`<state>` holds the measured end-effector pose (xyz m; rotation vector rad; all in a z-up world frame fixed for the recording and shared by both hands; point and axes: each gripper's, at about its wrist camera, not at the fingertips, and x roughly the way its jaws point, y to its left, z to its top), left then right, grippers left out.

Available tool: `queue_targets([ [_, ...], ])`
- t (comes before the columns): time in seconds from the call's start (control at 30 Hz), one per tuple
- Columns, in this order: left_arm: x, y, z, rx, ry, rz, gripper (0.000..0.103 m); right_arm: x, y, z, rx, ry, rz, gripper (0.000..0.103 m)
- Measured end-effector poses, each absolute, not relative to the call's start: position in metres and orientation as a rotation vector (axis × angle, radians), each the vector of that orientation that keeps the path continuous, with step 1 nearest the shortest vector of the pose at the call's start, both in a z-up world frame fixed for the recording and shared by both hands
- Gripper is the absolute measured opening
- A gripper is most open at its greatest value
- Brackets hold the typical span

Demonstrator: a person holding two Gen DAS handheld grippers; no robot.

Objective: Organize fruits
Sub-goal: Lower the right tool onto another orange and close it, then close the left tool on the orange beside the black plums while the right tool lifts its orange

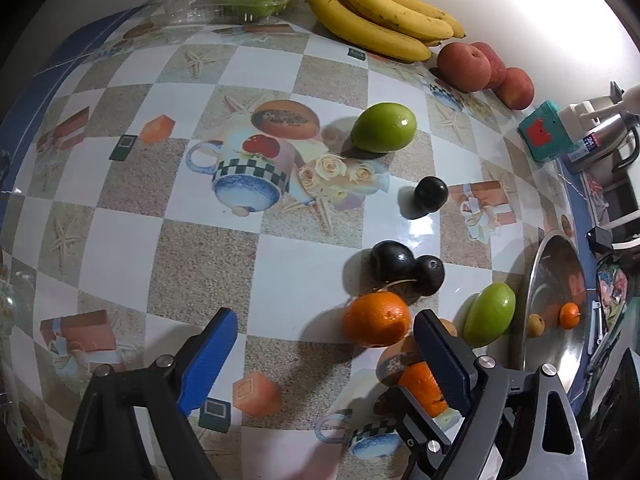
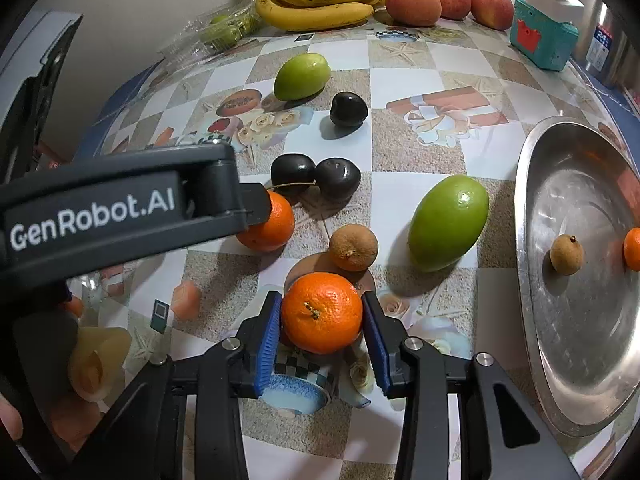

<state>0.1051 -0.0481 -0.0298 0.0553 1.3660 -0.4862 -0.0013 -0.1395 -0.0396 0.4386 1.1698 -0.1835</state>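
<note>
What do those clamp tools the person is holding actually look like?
Both are black plastic frames with silver screws. Each ends in two flat jaws lined with ribbed blue pads. That goes for the right gripper and for the left gripper. Seen from the right wrist camera, the left one's side carries white lettering, "GenRobot.AI". No cables or sleeves show.

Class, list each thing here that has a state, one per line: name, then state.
Right tool: closed on an orange, pads touching both sides.
Left tool: open, nothing held.
Second orange: loose on the table.
Metal tray: holds a small brown fruit and an orange.
Clear box: lid open, green fruit inside.
</note>
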Motion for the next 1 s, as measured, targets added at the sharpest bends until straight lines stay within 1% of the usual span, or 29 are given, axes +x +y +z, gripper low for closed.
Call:
queue_targets([
  [0.17,0.102,-0.057,-0.029,0.068,1.359,-0.522,0.083,-0.005,-0.147,-0.029,0.457,1.137,-0.192,0.041],
  [0.27,0.101,-0.06,-0.031,0.055,1.368,-0.544,0.072,-0.008,-0.151,-0.025,0.476,1.128,-0.198,0.041],
  [0.33,0.099,-0.063,-0.032,0.053,1.369,-0.558,0.068,-0.01,-0.154,-0.024,0.481,1.126,-0.2,0.041],
  [0.4,0.098,-0.065,-0.032,0.054,1.368,-0.57,0.058,-0.011,-0.155,-0.023,0.486,1.124,-0.202,0.041],
  [0.5,0.098,-0.066,-0.032,0.049,1.37,-0.584,0.052,-0.014,-0.157,-0.023,0.49,1.126,-0.202,0.041],
  [0.57,0.098,-0.068,-0.033,0.046,1.372,-0.588,0.049,-0.014,-0.156,-0.023,0.491,1.126,-0.202,0.041],
  [0.73,0.099,-0.068,-0.032,0.039,1.369,-0.591,0.04,-0.013,-0.155,-0.023,0.494,1.128,-0.203,0.041],
  [1.0,0.099,-0.067,-0.029,0.035,1.367,-0.605,0.039,-0.014,-0.157,-0.022,0.502,1.122,-0.207,0.041],
])
